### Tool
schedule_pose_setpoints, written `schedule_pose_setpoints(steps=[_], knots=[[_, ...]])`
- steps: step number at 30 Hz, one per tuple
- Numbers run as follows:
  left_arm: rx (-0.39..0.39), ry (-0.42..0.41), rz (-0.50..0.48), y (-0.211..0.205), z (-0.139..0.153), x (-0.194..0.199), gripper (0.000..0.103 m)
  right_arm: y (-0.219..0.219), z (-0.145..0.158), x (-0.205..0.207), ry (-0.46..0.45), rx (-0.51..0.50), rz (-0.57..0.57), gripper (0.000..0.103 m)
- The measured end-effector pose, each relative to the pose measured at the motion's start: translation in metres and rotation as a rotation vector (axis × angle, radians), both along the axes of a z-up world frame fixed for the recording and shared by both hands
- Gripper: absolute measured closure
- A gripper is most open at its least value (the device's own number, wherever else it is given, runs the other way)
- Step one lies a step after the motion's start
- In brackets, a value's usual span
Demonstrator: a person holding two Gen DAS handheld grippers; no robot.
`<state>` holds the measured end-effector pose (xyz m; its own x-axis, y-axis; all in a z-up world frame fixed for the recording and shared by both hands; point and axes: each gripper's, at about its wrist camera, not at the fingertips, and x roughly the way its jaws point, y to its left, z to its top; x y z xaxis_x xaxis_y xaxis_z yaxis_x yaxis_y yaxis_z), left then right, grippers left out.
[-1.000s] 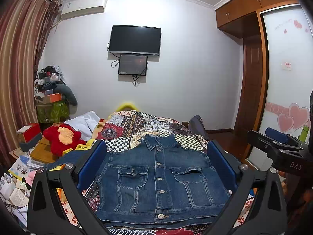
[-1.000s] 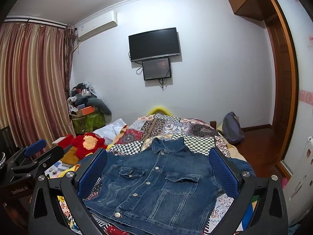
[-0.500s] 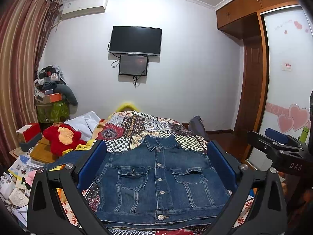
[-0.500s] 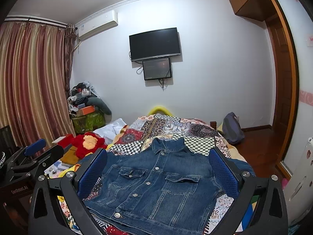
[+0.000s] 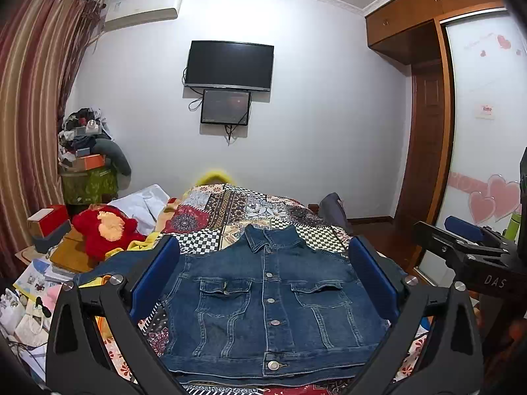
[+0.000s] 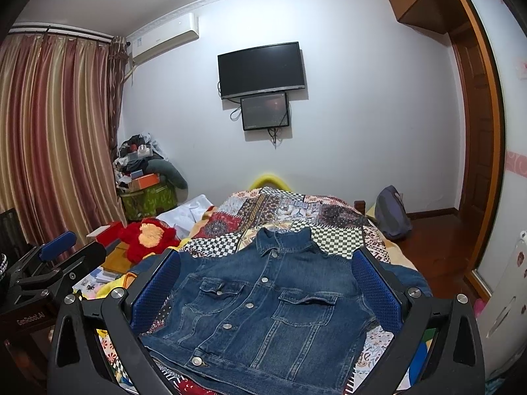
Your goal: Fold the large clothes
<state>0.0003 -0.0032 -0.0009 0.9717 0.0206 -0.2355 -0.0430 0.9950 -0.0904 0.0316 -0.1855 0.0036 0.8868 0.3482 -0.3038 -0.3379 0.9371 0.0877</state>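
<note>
A blue denim jacket (image 5: 270, 299) lies buttoned and front-up on the patchwork bedspread (image 5: 243, 207), collar toward the far wall; its sleeves seem tucked under the sides. My left gripper (image 5: 263, 253) hovers open above its near hem, blue pads wide apart and holding nothing. In the right wrist view the same jacket (image 6: 263, 302) lies slightly turned, and my right gripper (image 6: 266, 256) is likewise open and empty above it. Each view catches the other gripper at its edge: the right gripper (image 5: 471, 247) at the right, the left gripper (image 6: 56, 260) at the left.
A red plush toy (image 5: 105, 230) and white cloth (image 5: 141, 204) lie left of the bed, beside boxes and papers (image 5: 33, 283). A grey backpack (image 6: 392, 214) leans at the bed's right. A wardrobe (image 5: 484, 131) with sliding door stands right; a TV (image 5: 229, 65) hangs on the far wall.
</note>
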Motion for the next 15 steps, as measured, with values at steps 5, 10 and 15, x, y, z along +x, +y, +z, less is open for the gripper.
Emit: schedule_pose_setpoints(steps=[5,10,15], knots=[[-0.004,0.017,0.016,0.007,-0.002,0.01,0.0,0.006,-0.003,0.01,0.016,-0.017,0.002,0.0],[-0.026,0.062,0.036,0.022,-0.011,0.032,0.0,0.016,-0.014,0.035,0.065,-0.033,0.008,0.0],[-0.081,0.169,0.031,0.05,-0.035,0.07,0.0,0.03,-0.03,0.068,0.12,-0.06,0.021,0.0]])
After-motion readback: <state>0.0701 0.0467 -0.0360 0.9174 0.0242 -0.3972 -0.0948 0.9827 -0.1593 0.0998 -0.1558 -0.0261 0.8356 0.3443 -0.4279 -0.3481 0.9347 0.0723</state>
